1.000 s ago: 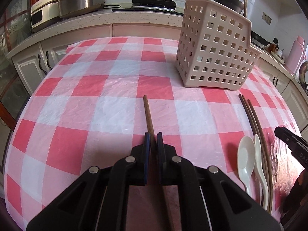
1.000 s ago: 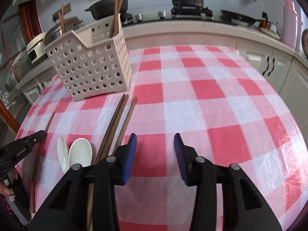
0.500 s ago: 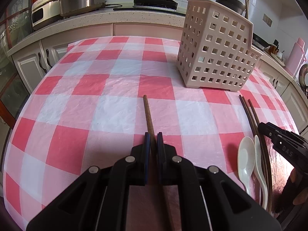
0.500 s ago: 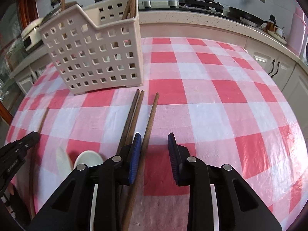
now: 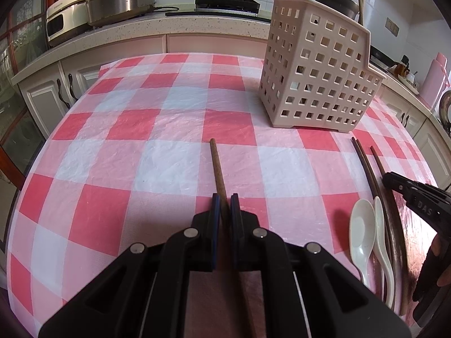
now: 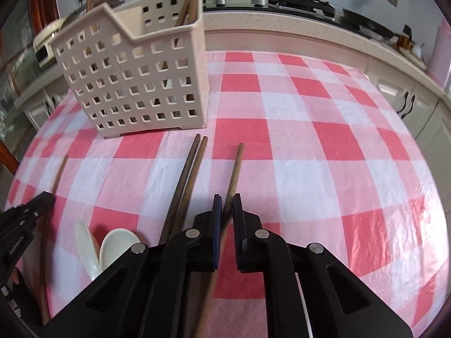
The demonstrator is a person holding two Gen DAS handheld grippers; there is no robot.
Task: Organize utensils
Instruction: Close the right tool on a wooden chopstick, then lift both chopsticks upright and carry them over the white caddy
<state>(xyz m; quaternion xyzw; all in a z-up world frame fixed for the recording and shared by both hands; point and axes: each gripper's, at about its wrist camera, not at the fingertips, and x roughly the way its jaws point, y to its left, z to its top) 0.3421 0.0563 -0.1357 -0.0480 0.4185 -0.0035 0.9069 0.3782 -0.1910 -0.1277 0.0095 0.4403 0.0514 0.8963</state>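
My left gripper (image 5: 224,198) is shut on a brown chopstick (image 5: 217,166) whose far end points toward the perforated beige utensil basket (image 5: 318,79). In the right wrist view, my right gripper (image 6: 227,201) is closing its blue pads onto another brown chopstick (image 6: 235,169), and they press on it. Two darker chopsticks (image 6: 191,169) lie side by side just left of it. Two white spoons (image 6: 112,245) rest between the grippers. The basket (image 6: 135,79) holds several upright chopsticks.
The table wears a red and white checked cloth (image 5: 126,152). Kitchen counters with a rice cooker (image 5: 121,0), pots and a hob ring the far side. A pink flask (image 5: 434,81) stands on the right counter. The right gripper's black body (image 5: 417,200) shows beside the spoons.
The right gripper slid left toward the basket and the loose chopsticks, and its jaws went from wide apart to closed around the rightmost chopstick. The left gripper stayed put, still holding its chopstick.
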